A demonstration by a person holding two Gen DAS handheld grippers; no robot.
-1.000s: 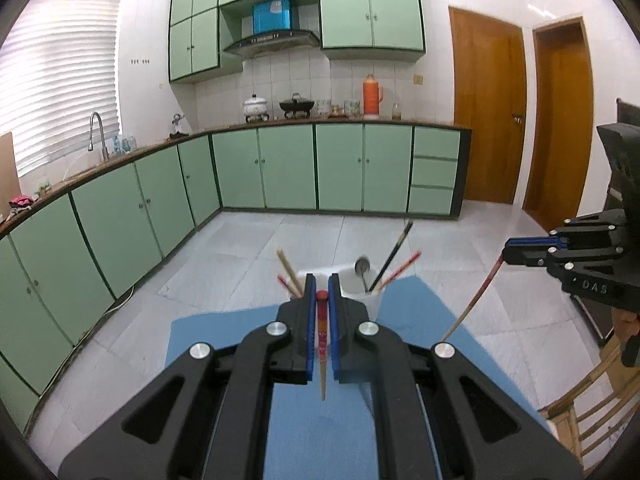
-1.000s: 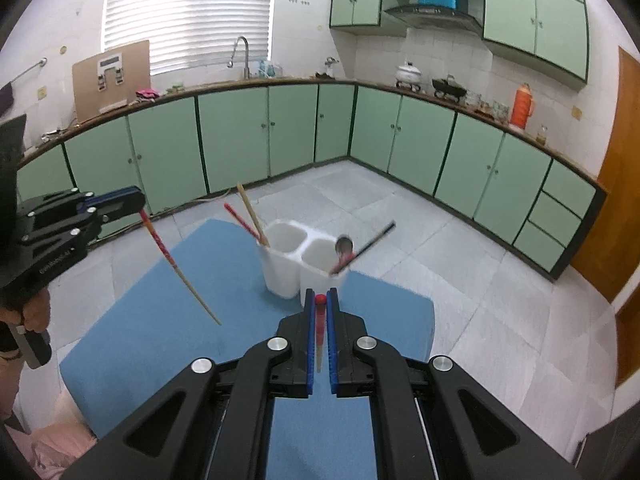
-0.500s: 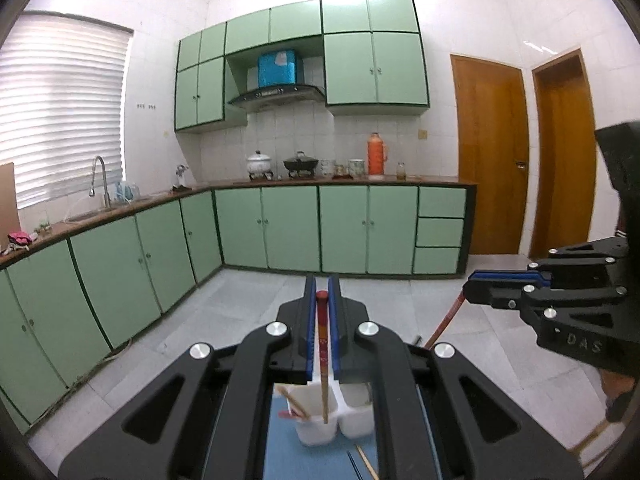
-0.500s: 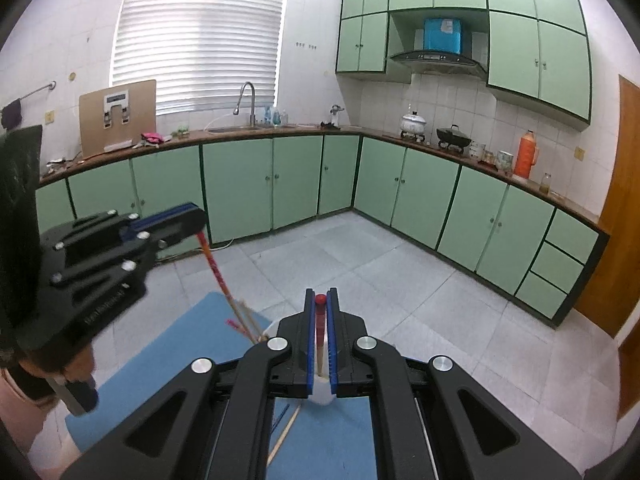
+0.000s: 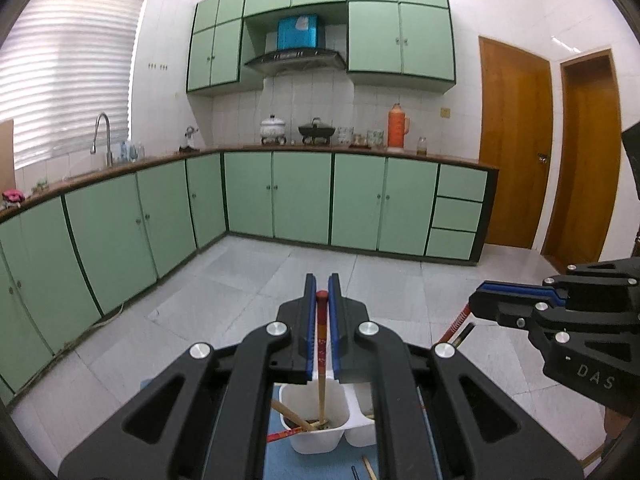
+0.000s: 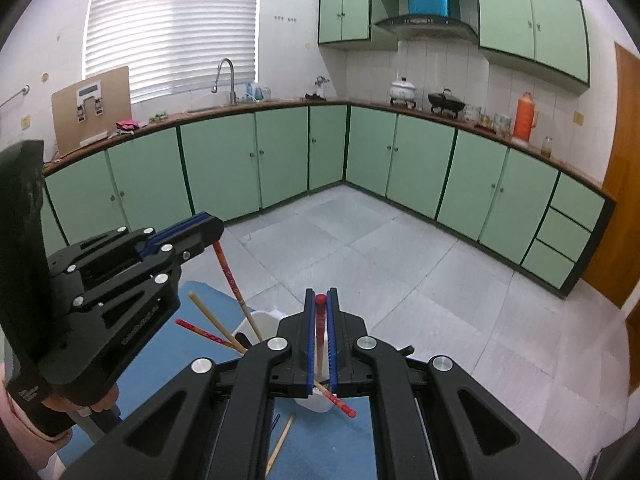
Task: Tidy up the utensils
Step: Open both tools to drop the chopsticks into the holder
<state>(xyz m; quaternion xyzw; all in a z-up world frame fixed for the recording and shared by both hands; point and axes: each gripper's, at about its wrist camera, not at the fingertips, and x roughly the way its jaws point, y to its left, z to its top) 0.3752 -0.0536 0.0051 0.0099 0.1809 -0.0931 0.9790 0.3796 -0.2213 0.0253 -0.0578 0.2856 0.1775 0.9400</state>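
Left wrist view: left gripper [image 5: 322, 294] clamps a red-topped wooden chopstick [image 5: 321, 356], its tip inside the white two-compartment plastic holder [image 5: 316, 438] on the blue mat [image 6: 168, 360]. Right gripper [image 6: 320, 300] pinches another red-topped chopstick [image 6: 319, 330] above that holder.

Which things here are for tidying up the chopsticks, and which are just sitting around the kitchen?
For the job:
- left gripper, shut on a red-topped wooden chopstick
- right gripper, shut on another red-topped chopstick
- white plastic two-part utensil holder
- blue table mat

Just lying about:
- orange thermos flask
- white lidded pot
- black pot
- steel tap
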